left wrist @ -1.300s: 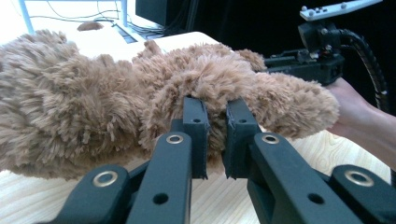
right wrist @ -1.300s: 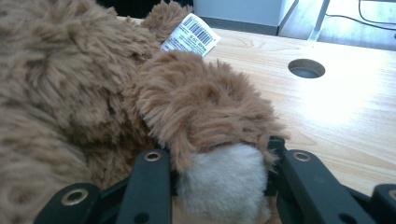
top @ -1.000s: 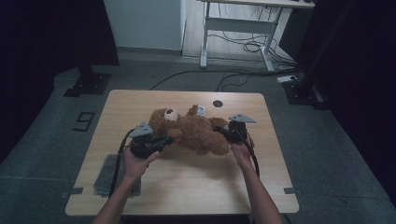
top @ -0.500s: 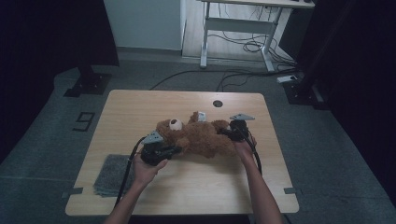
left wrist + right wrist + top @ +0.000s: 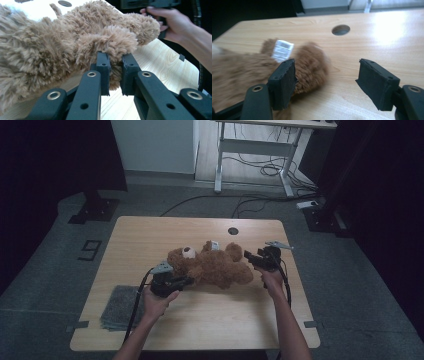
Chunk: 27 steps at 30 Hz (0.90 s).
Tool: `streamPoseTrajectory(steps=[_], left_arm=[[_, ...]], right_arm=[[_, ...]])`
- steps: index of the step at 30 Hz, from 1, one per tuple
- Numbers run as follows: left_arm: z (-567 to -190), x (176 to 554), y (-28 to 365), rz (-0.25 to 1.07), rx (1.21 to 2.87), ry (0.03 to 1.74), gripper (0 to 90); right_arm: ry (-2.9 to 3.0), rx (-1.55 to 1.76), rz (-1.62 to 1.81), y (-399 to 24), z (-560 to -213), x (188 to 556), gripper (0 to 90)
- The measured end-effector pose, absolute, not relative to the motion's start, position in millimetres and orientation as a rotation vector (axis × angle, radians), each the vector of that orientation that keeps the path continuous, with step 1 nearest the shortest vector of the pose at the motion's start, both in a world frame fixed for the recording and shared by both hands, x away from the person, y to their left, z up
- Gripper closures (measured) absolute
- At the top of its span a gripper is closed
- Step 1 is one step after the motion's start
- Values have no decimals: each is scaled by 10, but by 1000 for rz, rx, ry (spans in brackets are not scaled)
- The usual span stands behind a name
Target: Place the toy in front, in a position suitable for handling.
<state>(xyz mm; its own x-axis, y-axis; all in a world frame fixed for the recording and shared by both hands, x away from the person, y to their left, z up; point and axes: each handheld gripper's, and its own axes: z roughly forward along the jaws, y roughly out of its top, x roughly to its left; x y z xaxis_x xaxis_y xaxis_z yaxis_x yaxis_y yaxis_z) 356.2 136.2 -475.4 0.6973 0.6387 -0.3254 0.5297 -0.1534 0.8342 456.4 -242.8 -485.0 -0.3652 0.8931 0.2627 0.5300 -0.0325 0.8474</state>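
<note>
The brown plush teddy bear (image 5: 212, 266) lies on its back across the middle of the light wooden table (image 5: 210, 320), head toward the person's left, legs toward the right. A white sewn-in label (image 5: 283, 50) with a barcode stands up near its far side.

Left gripper (image 5: 115, 72): clenched on a tuft of the bear's paw, fur bulging between the black pads (image 5: 103, 70). Right gripper (image 5: 325, 85): released; its jaws have just been opening and now stand wide apart, nothing between them, the bear's leg lying just beside the left-hand pad.

Handling judgement: the toy appears light, soft and easily squashed, with long pile that gives under pressure. It is unlikely to break, but a pinch on fur alone may slip; a limb or the body seam offers a surer hold. The limp body will likely sag when lifted by one paw.

Surface: smooth pale wood grain, a round cable hole (image 5: 233, 231) near the far edge, a dark grey folded cloth (image 5: 117, 307) at the near left corner.

Room: dim, grey floor, black drapes to either side, a white desk frame (image 5: 260, 150) with loose cables (image 5: 270, 170) beyond the table, a marking on the floor to the left
</note>
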Motion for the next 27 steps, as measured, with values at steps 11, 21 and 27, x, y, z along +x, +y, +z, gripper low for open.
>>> streamPoseTrajectory(steps=[11, 21, 27], left_arm=[[-4756, 3519, 1321, 158, 1835, 927, 782], [-4818, 3481, 1301, 161, 1841, 920, 775], [-4845, 3461, 1337, 169, 1825, 927, 774]], right_arm=[[1991, 1302, 1428, -2435, -4812, 3882, 242], [2042, 1237, 1408, -2323, -5041, 3548, 187], [2026, 1277, 1406, -2190, -5079, 3749, 178]])
